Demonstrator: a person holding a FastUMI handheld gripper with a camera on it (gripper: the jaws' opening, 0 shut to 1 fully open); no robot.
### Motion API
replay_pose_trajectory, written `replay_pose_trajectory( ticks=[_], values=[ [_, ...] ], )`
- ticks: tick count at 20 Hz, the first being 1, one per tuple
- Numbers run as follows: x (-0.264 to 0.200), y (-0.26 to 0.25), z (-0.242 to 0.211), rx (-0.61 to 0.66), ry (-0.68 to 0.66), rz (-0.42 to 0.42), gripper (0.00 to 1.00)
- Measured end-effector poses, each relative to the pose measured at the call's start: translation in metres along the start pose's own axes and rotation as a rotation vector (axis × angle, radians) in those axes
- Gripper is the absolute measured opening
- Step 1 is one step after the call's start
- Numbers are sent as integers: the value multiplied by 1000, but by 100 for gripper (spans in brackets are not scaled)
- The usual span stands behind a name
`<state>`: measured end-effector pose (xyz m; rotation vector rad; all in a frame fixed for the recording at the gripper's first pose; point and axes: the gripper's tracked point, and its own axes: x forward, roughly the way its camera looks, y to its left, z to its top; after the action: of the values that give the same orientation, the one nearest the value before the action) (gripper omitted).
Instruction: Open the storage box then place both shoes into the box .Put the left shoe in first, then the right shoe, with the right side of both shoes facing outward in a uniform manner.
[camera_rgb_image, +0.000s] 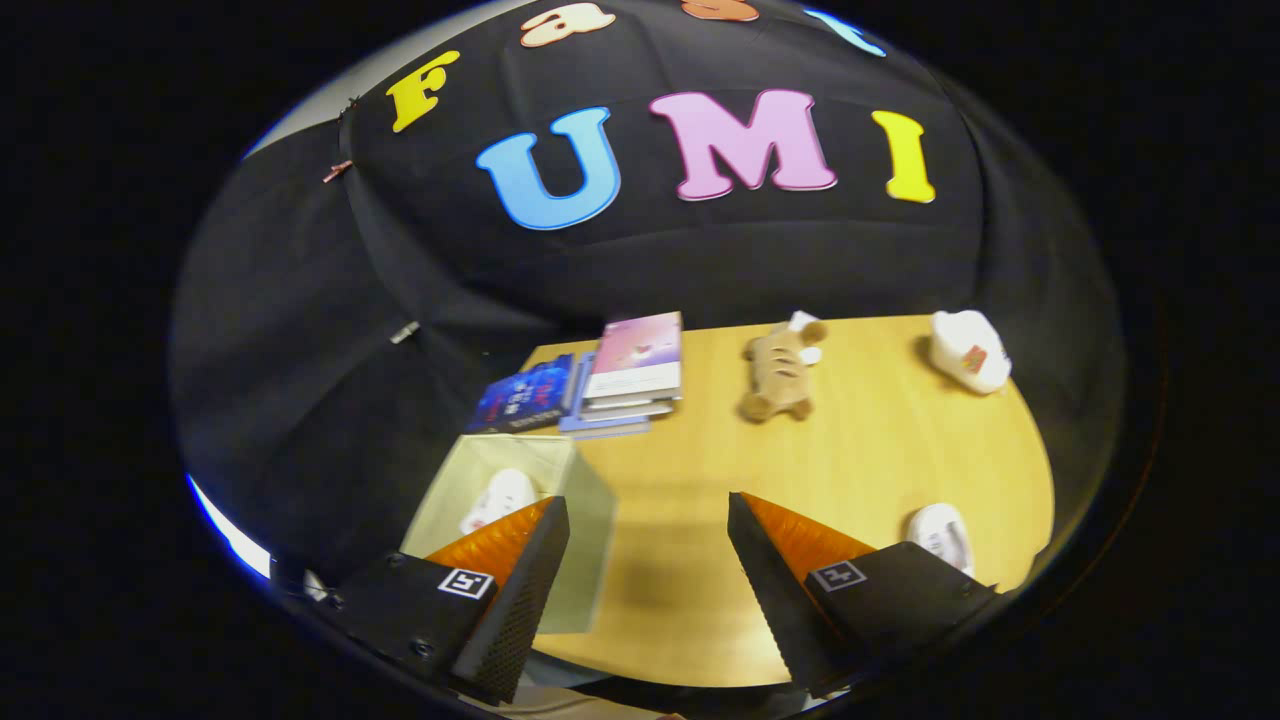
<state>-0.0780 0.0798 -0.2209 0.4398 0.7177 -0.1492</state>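
Above table (700, 560) | gripper (648, 545) wide open, empty | shoe (497, 498) inside storage box (590, 520) | labels unreadable

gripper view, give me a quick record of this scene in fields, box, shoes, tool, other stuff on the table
box: open storage box at the table's near left edge, partly behind the left finger
shoe in box: one white shoe inside
shoe outside: white shoe on the table, just beyond the right finger
tool: tool open, holding nothing
other: books, plush toy, white toy at the far side

Wooden table (880, 460), storage box (590, 520), stacked books (630, 375), plush toy (780, 375), white shoe (942, 535), white object (968, 350)
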Motion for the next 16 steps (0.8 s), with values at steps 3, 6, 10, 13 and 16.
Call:
replay_pose_trajectory(
  ticks=[3, 6, 10, 13, 16],
  values=[
    [-31, -107, -44, -49, 59, -164, 99],
    [-43, -187, -98, -8, 169, -271, 99],
    [-46, -269, -160, -2, 289, -346, 99],
    [-33, -304, -193, -20, 361, -352, 99],
    [-8, -322, -215, -70, 416, -331, 99]
  ],
)
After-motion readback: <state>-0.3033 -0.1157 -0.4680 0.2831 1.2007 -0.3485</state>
